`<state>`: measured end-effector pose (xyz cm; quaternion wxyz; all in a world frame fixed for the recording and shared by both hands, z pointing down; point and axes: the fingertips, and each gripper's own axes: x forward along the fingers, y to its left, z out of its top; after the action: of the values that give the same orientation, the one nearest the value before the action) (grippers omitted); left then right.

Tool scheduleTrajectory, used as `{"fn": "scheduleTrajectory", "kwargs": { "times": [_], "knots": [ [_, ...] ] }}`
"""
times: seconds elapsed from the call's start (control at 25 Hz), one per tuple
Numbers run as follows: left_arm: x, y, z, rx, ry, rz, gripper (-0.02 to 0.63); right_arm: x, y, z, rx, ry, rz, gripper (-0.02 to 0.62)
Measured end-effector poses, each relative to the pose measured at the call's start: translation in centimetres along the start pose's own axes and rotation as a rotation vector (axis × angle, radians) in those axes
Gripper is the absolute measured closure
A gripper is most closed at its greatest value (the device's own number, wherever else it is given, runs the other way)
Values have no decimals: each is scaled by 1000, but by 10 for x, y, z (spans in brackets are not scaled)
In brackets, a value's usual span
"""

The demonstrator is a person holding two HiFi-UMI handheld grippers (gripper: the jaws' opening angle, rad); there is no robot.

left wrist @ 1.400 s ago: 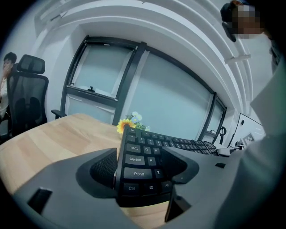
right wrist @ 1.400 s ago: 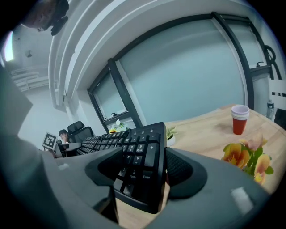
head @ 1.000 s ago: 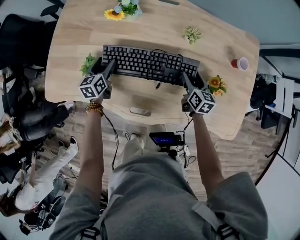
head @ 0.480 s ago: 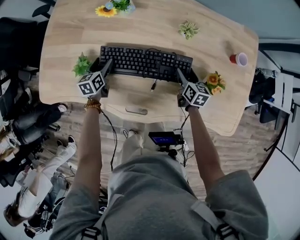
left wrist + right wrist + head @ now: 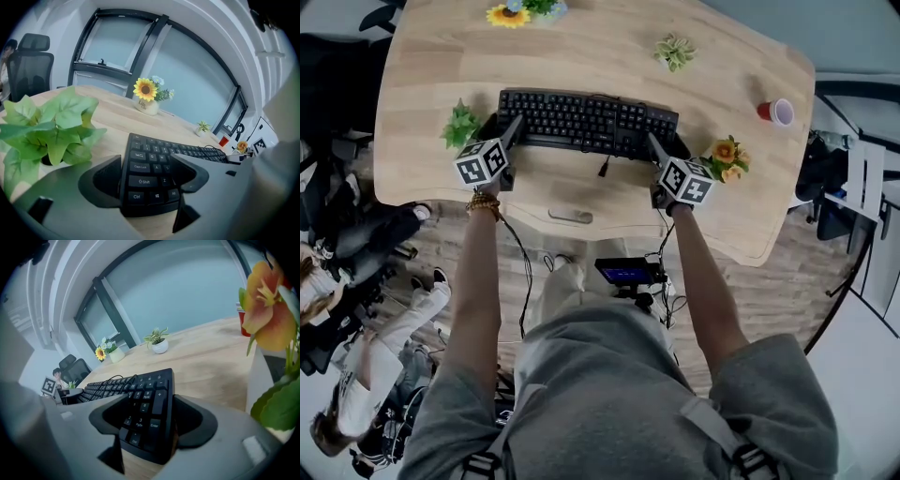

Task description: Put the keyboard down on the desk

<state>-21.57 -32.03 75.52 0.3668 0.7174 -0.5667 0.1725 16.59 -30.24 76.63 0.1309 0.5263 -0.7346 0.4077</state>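
- Tabletop (image 5: 581, 56), pale wood with rounded corners, is filling the far half of the head view.
- Keyboard (image 5: 581, 117), black and full-size, is lying lengthwise left to right over the middle of the tabletop. Both claws are holding it low, and I cannot tell whether it is touching the wood.
- Left claw (image 5: 514, 129) is clamping the keyboard's left end. In the left gripper view its jaws (image 5: 145, 180) are standing wide on either side of the Ctrl and Shift keys.
- Right claw (image 5: 658, 148) is clamping the keyboard's right end. In the right gripper view its jaws (image 5: 152, 420) are standing wide around the number pad.
- Leafy green plant (image 5: 461, 124) is standing just left of the keyboard, near the left claw.
- Orange flower plant (image 5: 727, 159) is standing just right of the right claw.
- Sunflower pot (image 5: 508, 13) is sitting at the far left edge.
- Small green plant (image 5: 675, 52) is sitting far from the keyboard, towards the right.
- Red cup (image 5: 778, 111) is standing near the right edge.
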Motion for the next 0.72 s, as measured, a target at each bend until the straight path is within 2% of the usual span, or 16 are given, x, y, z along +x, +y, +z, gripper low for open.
{"fn": "scheduleTrajectory", "kwargs": {
  "times": [0.24, 0.36, 0.56, 0.72],
  "knots": [
    [2, 1, -2, 8, 6, -2, 299, 3, -2, -2, 17, 35, -22, 285],
    [2, 0, -2, 25, 8, 21, 298, 2, -4, -1, 7, 38, -24, 282],
    [-8, -8, 3, 39, -15, 25, 298, -9, -3, 17, -94, -1, -74, 275],
    [-17, -21, 24, 66, -64, 2, 298, -15, 11, 44, -165, -56, -68, 275]
  ]
}}
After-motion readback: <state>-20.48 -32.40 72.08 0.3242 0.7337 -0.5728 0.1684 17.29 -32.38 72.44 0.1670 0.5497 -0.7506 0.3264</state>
